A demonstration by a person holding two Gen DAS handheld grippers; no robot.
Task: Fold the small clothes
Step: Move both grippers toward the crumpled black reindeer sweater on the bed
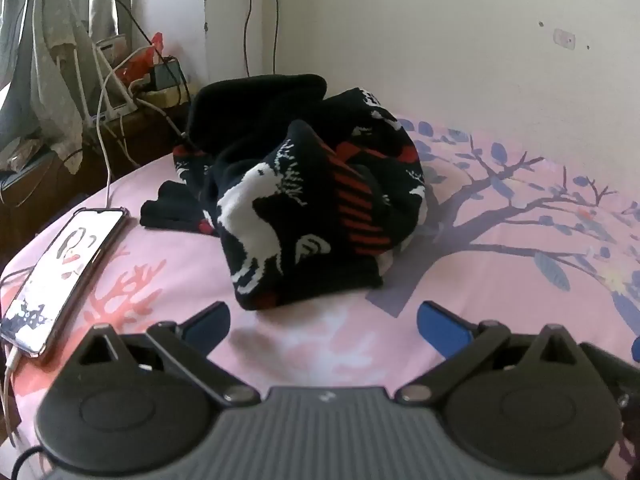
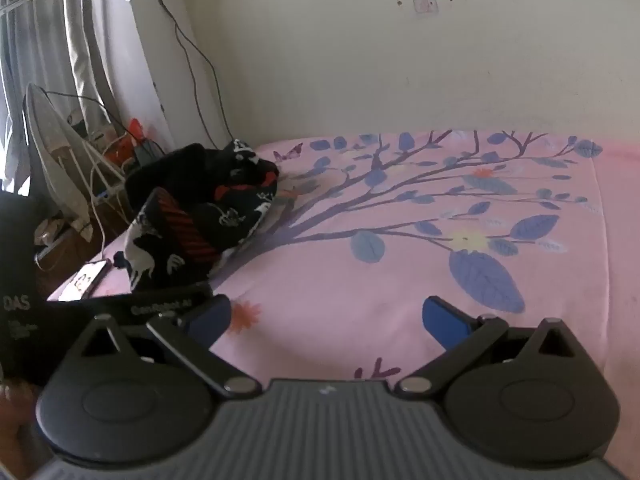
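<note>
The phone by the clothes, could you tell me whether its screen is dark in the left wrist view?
No, the phone lies on the bedsheet with its screen lit, showing a pale picture.

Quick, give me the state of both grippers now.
Left gripper: jaws open, holding nothing, just short of the dark patterned garment.
Right gripper: jaws open, empty, over the pink bedsheet.

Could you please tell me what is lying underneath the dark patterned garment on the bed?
The crumpled dark patterned garment rests directly on the pink bedsheet printed with a tree. Whether anything else lies beneath the heap is hidden by its folds.
</note>
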